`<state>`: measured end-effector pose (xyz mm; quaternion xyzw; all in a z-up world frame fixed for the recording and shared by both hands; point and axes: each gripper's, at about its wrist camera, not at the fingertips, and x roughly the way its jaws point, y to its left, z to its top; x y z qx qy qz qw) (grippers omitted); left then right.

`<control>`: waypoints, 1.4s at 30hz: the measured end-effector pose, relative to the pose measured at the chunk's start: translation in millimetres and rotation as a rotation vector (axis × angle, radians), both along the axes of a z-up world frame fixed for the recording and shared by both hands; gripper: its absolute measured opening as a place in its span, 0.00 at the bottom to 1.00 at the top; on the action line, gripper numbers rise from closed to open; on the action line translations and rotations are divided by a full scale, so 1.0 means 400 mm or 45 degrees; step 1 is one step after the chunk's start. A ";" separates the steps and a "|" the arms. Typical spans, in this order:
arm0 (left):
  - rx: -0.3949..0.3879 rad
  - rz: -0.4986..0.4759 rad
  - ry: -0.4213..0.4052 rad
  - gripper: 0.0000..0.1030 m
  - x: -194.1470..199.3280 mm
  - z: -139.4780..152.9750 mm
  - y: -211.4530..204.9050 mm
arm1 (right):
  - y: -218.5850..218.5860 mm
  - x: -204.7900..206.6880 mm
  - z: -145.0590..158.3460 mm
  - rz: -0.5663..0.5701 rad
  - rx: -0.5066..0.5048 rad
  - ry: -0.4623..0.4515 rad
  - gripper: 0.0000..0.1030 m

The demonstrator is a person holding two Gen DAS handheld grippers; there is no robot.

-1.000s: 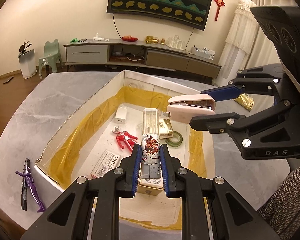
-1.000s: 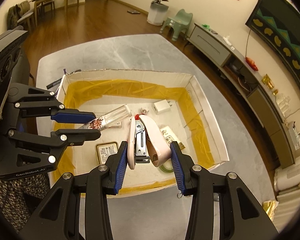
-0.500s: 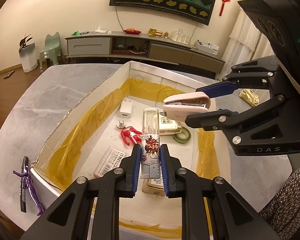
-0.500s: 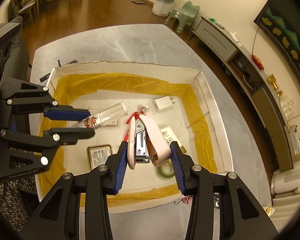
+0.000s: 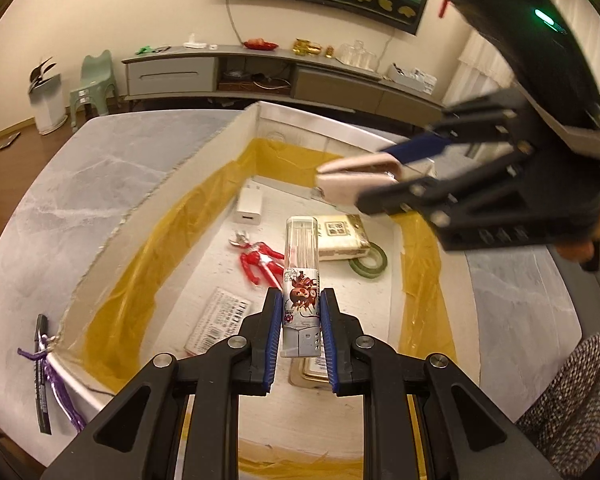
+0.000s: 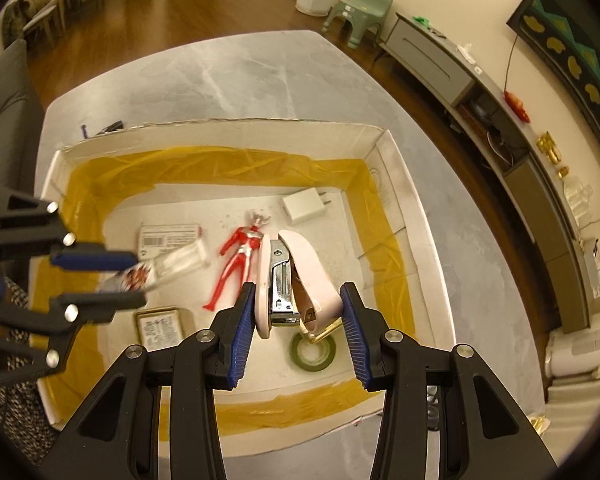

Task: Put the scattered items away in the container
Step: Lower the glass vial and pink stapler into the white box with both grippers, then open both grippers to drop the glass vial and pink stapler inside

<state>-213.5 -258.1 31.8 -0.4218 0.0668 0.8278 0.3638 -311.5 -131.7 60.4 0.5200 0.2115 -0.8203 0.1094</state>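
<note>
While both loads hung over the shallow white cardboard box lined with crinkled yellow tape (image 6: pixel 384 216), the main risk was the drop: released from that height, each piece could bounce off the hard items already on the floor or land on top of them. Box walls were low and thin, one edge torn ragged, so a skidding item could ride up a wall; I judged that unlikely but possible. It sat on a grey marble-look tabletop (image 5: pixel 80 184), smooth and slick.

The right gripper (image 6: pixel 300 308) was clamped on a pale pink plastic stapler with a bare metal magazine (image 6: pixel 292 280), rounded shell squeezed across its sides. Curved hard plastic on ribbed blue pads could twist or squirt out if the squeeze eased unevenly. It hung above the green tape ring (image 6: pixel 313 353).

The left gripper (image 5: pixel 300 330) was closed on a clear rectangular plastic tube with a printed cartoon label (image 5: pixel 301 280), held near its base, long end cantilevered forward, so it could pivot in the grip. A flat gold-rimmed tin (image 6: pixel 158 326) lay directly beneath.

Also inside: red and silver plastic figure (image 6: pixel 238 262), white charger block (image 6: pixel 305 209), barcode-labelled flat pack (image 6: pixel 168 236).

Not yet tidied: a purple figure beside a black pen (image 5: pixel 46 364) lay on the table outside the box's corner.
</note>
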 end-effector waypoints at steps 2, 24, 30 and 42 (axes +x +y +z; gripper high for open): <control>-0.040 -0.001 0.022 0.20 0.003 -0.005 0.012 | 0.007 -0.019 -0.009 -0.008 0.007 -0.014 0.43; -0.217 0.089 0.048 0.20 -0.041 -0.052 0.015 | 0.010 -0.164 -0.099 -0.067 0.055 -0.098 0.44; -0.224 0.141 0.058 0.58 -0.046 -0.045 0.006 | 0.023 -0.182 -0.095 -0.114 -0.037 -0.098 0.48; -0.237 0.129 0.077 0.64 -0.030 -0.026 0.008 | 0.041 -0.156 -0.060 -0.145 -0.085 -0.083 0.47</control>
